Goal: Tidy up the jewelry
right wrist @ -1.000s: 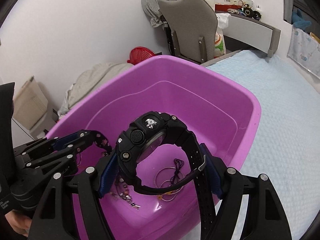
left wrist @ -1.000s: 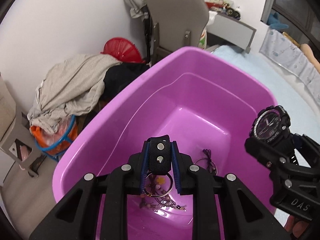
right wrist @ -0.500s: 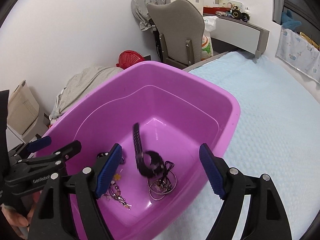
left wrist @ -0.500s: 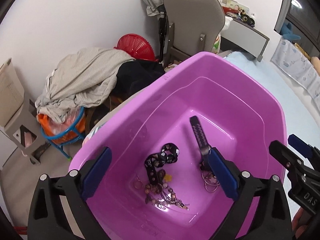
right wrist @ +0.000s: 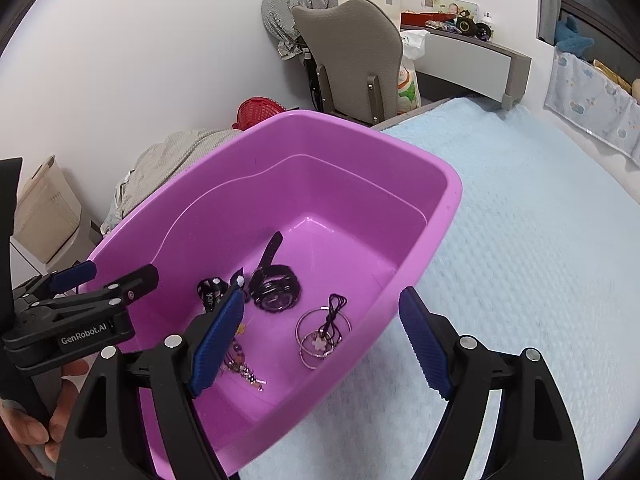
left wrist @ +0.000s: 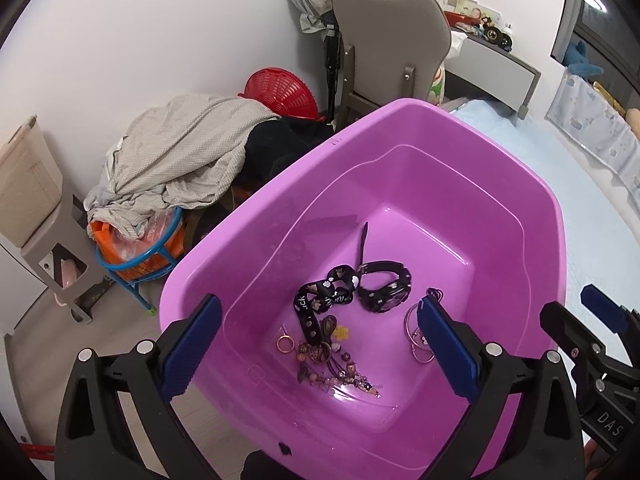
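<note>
Inside the purple plastic tub (left wrist: pixel 532 216), the chunky black plastic watch (left wrist: pixel 385 286) looks stiff; grasp its strap. Both jaws released, empty.

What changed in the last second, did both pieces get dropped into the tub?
Yes. The left gripper has just been opening and let go of the black strap; the right gripper released the watch. Both now lie on the tub floor, and both grippers stand open, empty and pulled back. The hoops and beaded pieces stayed put.
</note>
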